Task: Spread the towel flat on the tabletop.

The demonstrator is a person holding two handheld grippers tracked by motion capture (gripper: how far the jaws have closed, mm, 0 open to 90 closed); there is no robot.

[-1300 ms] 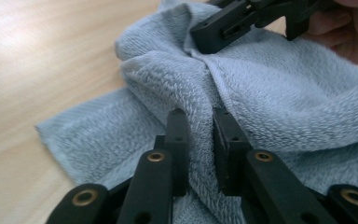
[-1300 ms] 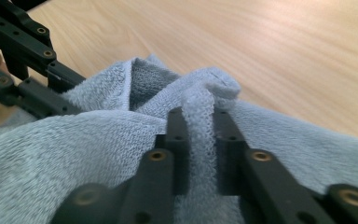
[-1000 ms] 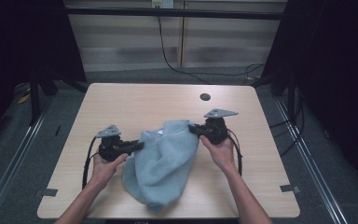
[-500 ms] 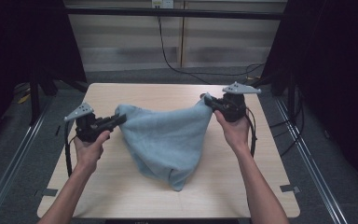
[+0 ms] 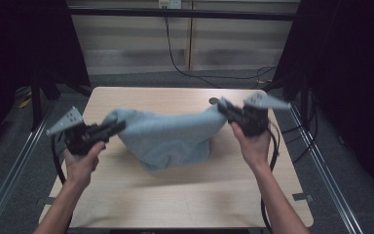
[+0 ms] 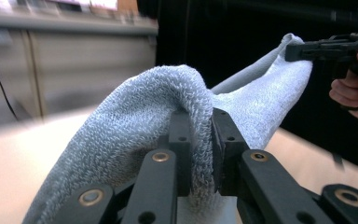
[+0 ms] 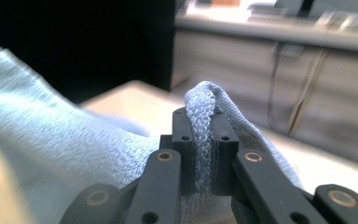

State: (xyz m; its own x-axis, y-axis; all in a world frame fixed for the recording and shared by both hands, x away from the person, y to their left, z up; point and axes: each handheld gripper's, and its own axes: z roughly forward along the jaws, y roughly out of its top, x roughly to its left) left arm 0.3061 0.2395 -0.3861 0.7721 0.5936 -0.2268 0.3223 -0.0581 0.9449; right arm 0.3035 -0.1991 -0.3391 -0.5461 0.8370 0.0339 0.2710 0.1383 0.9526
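A light blue towel (image 5: 168, 136) hangs stretched between both grippers above the wooden table (image 5: 175, 195). My left gripper (image 5: 119, 126) is shut on the towel's left corner; in the left gripper view the terry cloth (image 6: 168, 107) is pinched between the jaws of the left gripper (image 6: 200, 121). My right gripper (image 5: 220, 104) is shut on the right corner, and the right gripper view has a fold of towel (image 7: 205, 116) clamped between the pads of the right gripper (image 7: 204, 116). The towel's middle sags, its lowest part just over the tabletop. The other hand's gripper (image 6: 326, 46) holds the far corner.
A small dark round mark (image 5: 214, 101) lies near the table's far edge. Metal rails (image 5: 9, 175) run along both sides of the table. A black cable (image 5: 175, 53) hangs down the wall behind. Dark curtains stand at left and right.
Both hands have risen and spread apart, lifting the towel off the table. It went from a crumpled heap to a span stretched between the two grippers.
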